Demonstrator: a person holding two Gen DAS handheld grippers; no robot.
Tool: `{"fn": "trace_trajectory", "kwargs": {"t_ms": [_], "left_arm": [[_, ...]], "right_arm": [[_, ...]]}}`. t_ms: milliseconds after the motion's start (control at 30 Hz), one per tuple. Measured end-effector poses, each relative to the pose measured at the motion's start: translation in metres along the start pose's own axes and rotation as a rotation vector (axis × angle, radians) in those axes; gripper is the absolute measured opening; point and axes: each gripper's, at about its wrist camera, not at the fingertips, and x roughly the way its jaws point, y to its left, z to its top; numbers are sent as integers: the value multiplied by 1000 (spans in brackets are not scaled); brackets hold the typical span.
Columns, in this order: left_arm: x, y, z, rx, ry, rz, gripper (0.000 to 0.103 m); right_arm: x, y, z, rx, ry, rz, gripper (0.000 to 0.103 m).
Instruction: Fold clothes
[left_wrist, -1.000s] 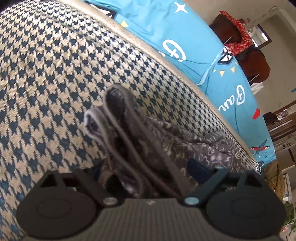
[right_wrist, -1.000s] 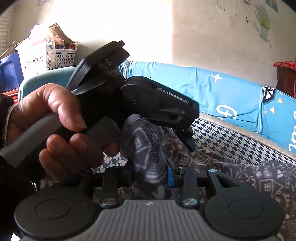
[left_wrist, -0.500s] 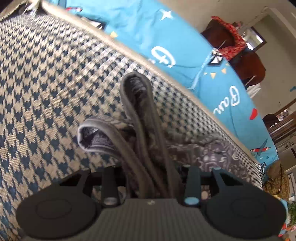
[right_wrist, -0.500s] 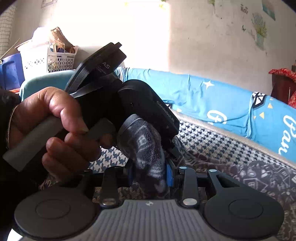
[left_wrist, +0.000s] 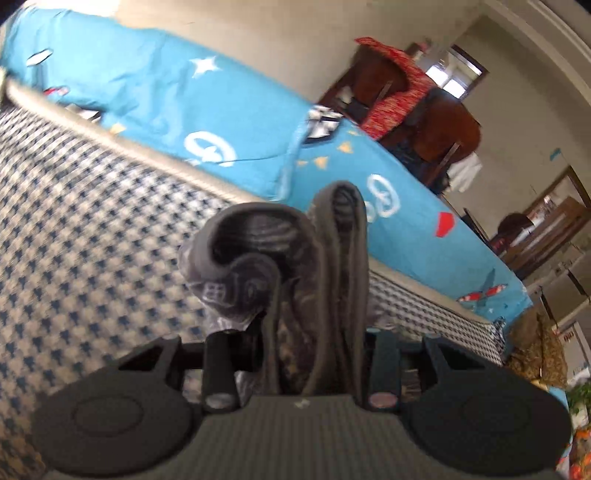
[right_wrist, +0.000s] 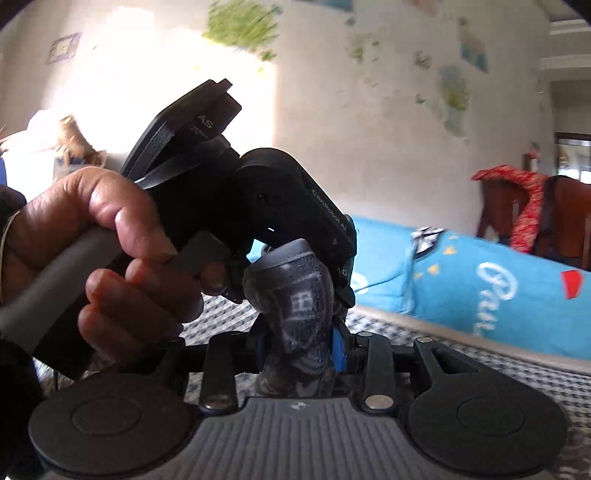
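step: lift garment (left_wrist: 317, 280) | both grippers pinch its edge | advice: raise evenly, clear of bed (left_wrist: 92, 229)

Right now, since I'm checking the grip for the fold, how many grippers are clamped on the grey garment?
2. The left gripper pinches bunched edges of the grey garment above the checked mattress; the right gripper clamps another bunch, beside the hand holding the left one.
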Motion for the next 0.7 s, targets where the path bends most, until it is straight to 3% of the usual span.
{"fn": "trace_trajectory", "kwargs": {"t_ms": [333,533,700], "left_arm": [[57,-115,-19,181,82,-44,36],[99,-142,-42,253,137,-4,38],[134,-150,-55,296,196,18,48]], "right_arm": [[-41,-73,-5,141,-48,-165,33],[-47,-104,-25,257,6,-236,33],[-47,-122,-41,410,71,-285,33]]}}
